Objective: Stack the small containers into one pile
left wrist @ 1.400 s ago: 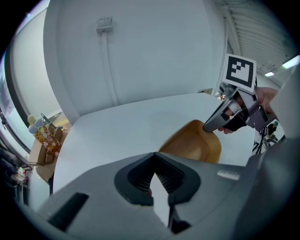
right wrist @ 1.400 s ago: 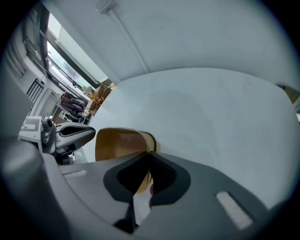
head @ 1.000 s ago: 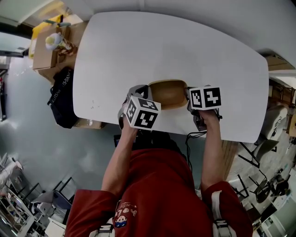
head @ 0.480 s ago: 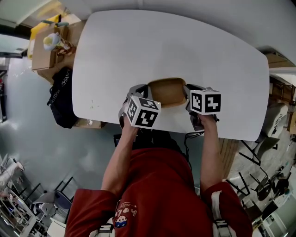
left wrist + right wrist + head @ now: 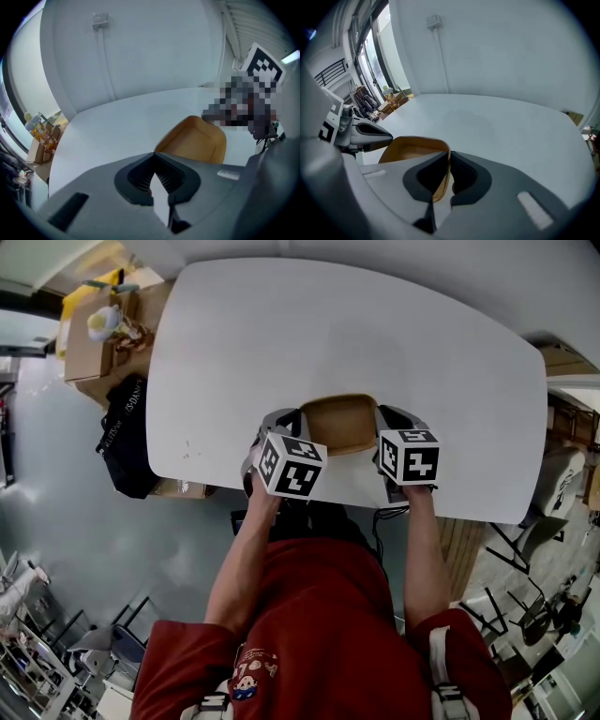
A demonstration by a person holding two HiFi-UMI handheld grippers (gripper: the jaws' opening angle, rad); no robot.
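Container [image 5: 339,423], a tan shallow one, sits low in the middle of the head view on the white table [image 5: 328,324], close to the table's near edge, and I have a gripper on either side of it. My right gripper [image 5: 382,420] is at its right-hand rim. In the right gripper view the thin wall of the container [image 5: 412,150] runs straight up between the fingers [image 5: 465,174]. They have just been closing and now stand narrow, the pads pinching that wall, at the middle bottom of the frame. My left gripper [image 5: 287,420] is at the container's left side. In the left gripper view its fingers [image 5: 139,177] meet at the tips with nothing caught between them, only bare table [image 5: 117,126] showing through the small gap below. The container [image 5: 197,143] lies just past them, to the right of centre. I cannot tell whether the left gripper touches it.
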